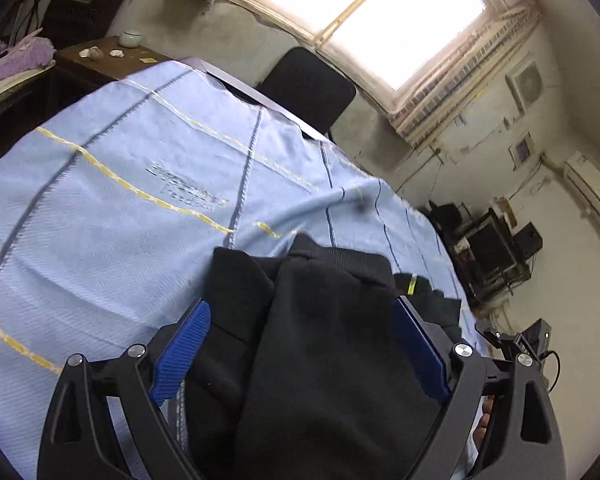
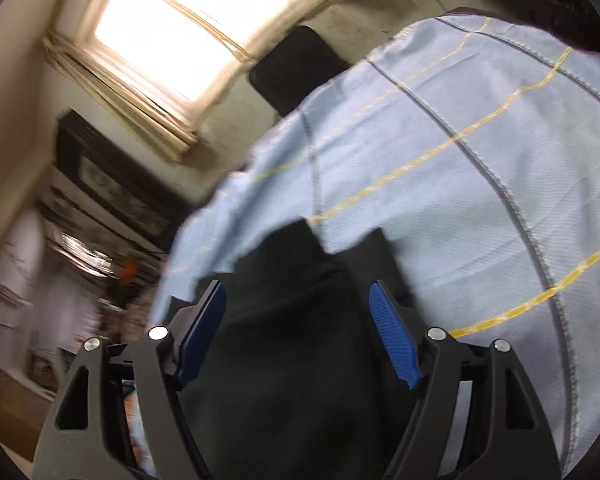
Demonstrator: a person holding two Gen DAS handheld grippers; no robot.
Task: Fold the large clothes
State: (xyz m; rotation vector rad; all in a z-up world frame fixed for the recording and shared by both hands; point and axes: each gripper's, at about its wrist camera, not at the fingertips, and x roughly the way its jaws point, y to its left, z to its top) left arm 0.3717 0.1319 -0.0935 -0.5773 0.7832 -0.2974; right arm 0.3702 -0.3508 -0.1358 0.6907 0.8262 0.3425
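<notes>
The black garment (image 1: 324, 344) runs out of the bottom edge in both views, so its full shape cannot be told. It covers the near part of the light blue cloth (image 1: 112, 208). The printed words (image 1: 188, 186) on that cloth are too blurred to read. In the right wrist view, the left side of the room (image 2: 60, 248) is smeared. The small pale things (image 1: 96, 53) on the far wooden bench (image 1: 112, 62) are too small to name.
</notes>
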